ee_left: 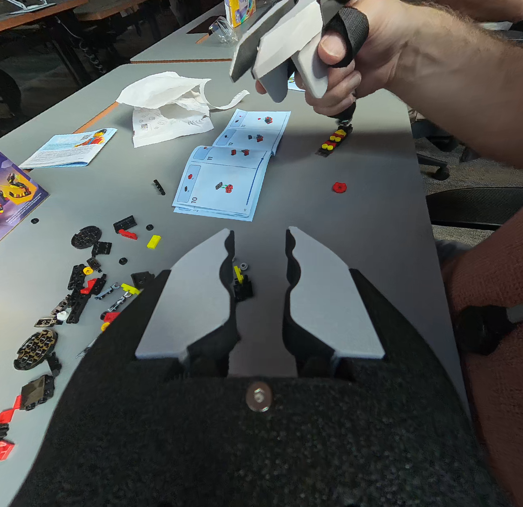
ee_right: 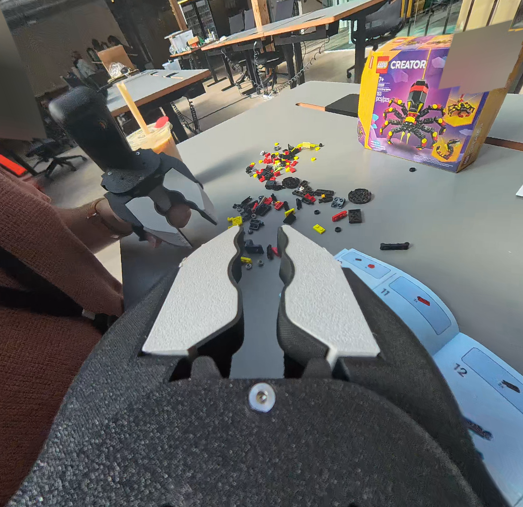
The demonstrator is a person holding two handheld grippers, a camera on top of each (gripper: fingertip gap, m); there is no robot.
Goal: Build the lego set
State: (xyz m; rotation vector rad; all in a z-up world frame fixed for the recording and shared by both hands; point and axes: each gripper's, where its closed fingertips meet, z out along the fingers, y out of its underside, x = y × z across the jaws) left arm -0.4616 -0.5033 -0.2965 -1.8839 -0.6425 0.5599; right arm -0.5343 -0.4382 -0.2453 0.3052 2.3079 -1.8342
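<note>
Left wrist view: left gripper (ee_left: 259, 233), jaws parted and empty, hangs above the grey table (ee_left: 353, 238), beside the scattered black, red and yellow bricks (ee_left: 85, 281); beyond lie the open pale-blue instruction booklet (ee_left: 229, 179) and a small black-red-yellow brick assembly (ee_left: 335, 139). Right wrist view: right gripper (ee_right: 260, 230), likewise parted and empty, faces the same brick scatter (ee_right: 283, 187), with the purple-and-yellow set box (ee_right: 424, 108) farthest.

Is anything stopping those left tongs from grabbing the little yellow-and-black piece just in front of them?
Probably not. The left tongs are open, and the yellow-and-black piece lies on bare table between their fingers.
</note>
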